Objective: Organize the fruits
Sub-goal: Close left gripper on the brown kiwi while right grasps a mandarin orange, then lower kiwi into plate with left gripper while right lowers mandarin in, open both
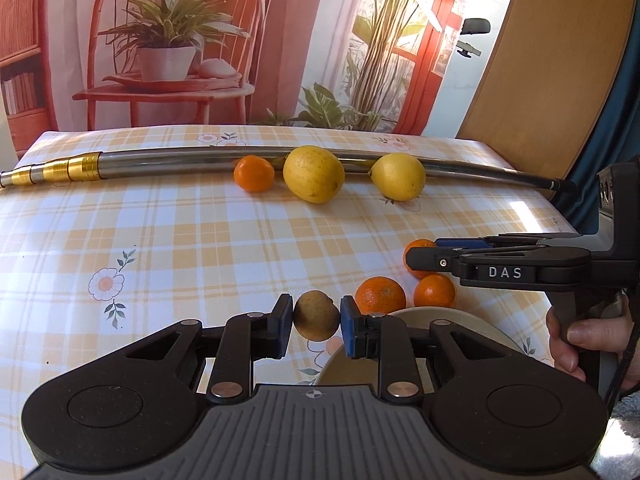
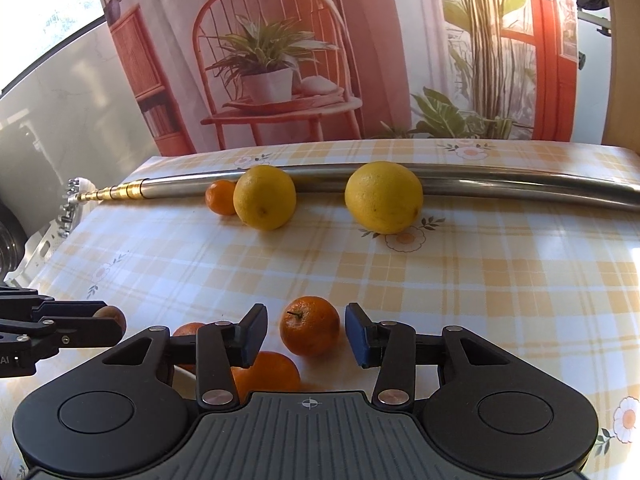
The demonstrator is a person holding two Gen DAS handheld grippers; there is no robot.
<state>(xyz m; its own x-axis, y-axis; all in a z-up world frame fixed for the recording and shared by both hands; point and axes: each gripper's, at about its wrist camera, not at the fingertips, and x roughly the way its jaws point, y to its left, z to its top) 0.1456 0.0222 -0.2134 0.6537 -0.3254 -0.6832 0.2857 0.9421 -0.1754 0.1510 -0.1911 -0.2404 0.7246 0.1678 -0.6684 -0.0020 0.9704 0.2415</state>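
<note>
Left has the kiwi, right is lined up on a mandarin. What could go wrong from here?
1. The right gripper is open around the mandarin; an off-centre close could roll it away.
2. Two more mandarins sit close by; either gripper could nudge them.
3. The left gripper pinches the round kiwi at its sides only; it may slip.

Printed backdrop behind tabletop, daylit.
Backdrop shows red chair, potted plants; tabletop has yellow plaid floral cloth.
</note>
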